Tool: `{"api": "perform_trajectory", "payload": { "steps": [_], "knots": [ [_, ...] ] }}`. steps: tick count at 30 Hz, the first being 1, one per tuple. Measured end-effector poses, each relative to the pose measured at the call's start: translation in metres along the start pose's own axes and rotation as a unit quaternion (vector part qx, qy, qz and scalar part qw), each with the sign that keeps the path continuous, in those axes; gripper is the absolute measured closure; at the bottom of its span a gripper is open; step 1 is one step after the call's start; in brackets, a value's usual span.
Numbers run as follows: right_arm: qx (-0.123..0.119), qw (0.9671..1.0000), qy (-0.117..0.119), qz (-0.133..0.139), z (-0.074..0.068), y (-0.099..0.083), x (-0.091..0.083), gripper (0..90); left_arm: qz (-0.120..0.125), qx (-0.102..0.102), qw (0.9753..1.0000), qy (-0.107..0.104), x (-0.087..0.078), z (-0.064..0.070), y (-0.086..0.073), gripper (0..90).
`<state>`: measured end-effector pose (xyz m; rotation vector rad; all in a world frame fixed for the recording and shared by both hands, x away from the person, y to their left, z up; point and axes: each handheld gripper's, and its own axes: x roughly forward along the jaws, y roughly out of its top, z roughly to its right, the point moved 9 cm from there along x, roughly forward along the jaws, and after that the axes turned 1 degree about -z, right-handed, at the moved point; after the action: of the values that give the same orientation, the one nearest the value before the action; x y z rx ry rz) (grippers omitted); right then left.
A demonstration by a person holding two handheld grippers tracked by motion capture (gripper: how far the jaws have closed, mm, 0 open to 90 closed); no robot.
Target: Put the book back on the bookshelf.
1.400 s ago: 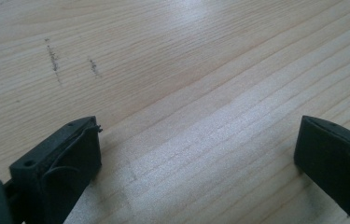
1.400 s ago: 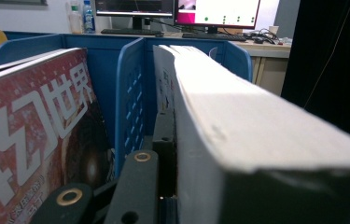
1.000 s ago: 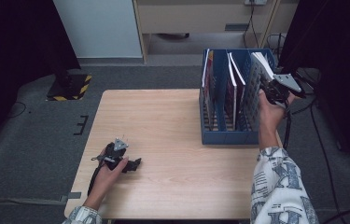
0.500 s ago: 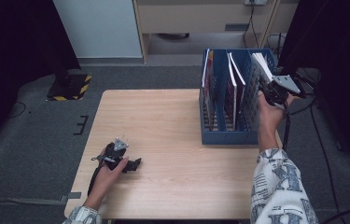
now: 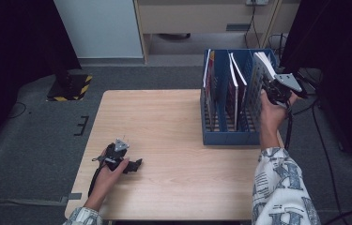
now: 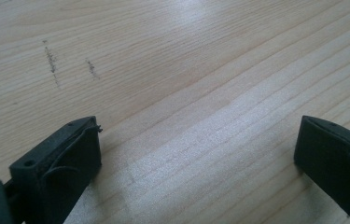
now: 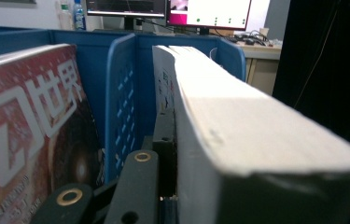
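So the right gripper (image 5: 271, 87) is up at the rightmost compartment of the blue file rack (image 5: 232, 136), and its jaws are pinched on the thick white book (image 7: 238, 121) there. In the right gripper view the book's page edge runs straight out from between the jaws, with one black jaw pressed flat against its left face; the other jaw is hidden behind the book. The book leans a bit and its top sticks up above the rack wall, so it sits partly inside that compartment, not fully seated and not clear of it either.

Just left of the jaws, past the perforated blue divider (image 7: 121, 102), there's a red magazine (image 7: 28, 126) in the next slot. From the high view, another book (image 5: 209, 79) stands in the far-left slot.

The left gripper (image 5: 137, 165) is doing nothing: it rests on the wooden table (image 5: 164, 122) well apart from the rack, jaws spread wide with only bare wood between them.

Progress-wise, my read is that the grab is done and the work is somewhere in the middle. I honestly can't tell from this whether the book is going in or coming out. Either way, what's left is sliding it the rest of the way along the slot and letting go, without dragging on the divider.
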<state>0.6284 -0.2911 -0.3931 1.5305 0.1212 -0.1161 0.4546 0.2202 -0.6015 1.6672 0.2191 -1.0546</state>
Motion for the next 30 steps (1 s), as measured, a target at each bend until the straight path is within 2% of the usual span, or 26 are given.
{"api": "perform_trajectory", "payload": {
  "steps": [6,10,17,22,30],
  "knots": [
    [0.012,0.9999,0.006,0.005,-0.001,-0.005,0.000,73.1,0.000,0.000,1.0000,0.000,0.000,0.000,0.000,0.0],
    [0.008,0.9999,0.011,0.004,-0.007,-0.007,0.000,72.9,0.000,0.000,1.0000,0.000,0.000,0.000,0.000,0.0],
    [0.000,0.9995,0.032,0.000,-0.023,-0.009,-0.002,70.9,0.000,0.000,1.0000,0.000,0.000,0.000,0.000,0.0],
    [-0.004,0.9992,0.039,-0.005,-0.025,-0.010,-0.003,65.1,0.000,0.000,1.0000,0.000,0.000,0.000,0.000,0.0],
    [0.004,0.9984,0.057,-0.003,-0.027,-0.007,-0.007,52.7,0.000,0.000,1.0000,0.000,0.000,0.000,0.000,0.0]
  ]
}}
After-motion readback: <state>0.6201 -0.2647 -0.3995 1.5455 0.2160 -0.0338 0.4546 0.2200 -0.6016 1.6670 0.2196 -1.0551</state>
